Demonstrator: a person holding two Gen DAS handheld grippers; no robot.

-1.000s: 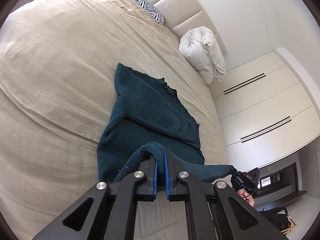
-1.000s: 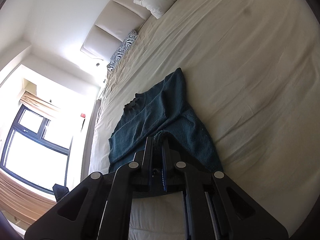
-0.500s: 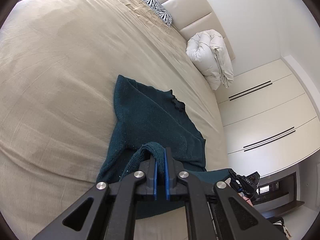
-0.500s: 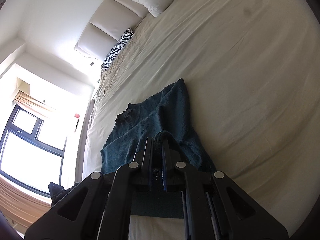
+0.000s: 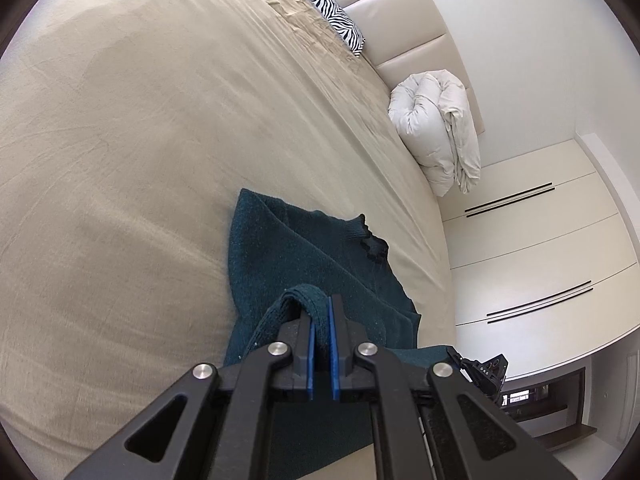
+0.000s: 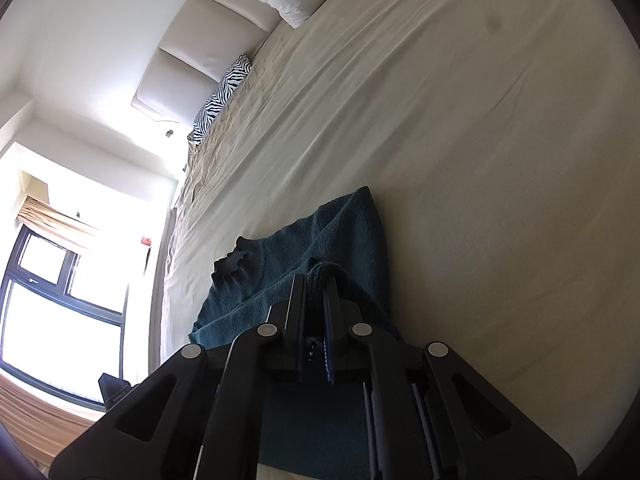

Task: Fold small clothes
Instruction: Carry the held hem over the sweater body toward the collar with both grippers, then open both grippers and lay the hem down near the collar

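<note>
While both my grippers pinch the sweater's point(image 5: 304, 256) fuzzy teal hem, left point(image 5: 320, 312) and right point(image 6: 316, 280) clamped tight on folds, I've carried it farther over the body since a second ago. Wrinkled beige bed point(image 5: 140, 140); duvet point(image 5: 436, 128) at two o'clock.

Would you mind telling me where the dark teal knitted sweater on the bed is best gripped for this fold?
Probably the near hem of the dark teal knitted sweater, one corner per gripper, approached from the foot side. Its ribbed collar lies at the far end, so the thick hem is the free edge. The left gripper and right gripper are already shut there.
</note>
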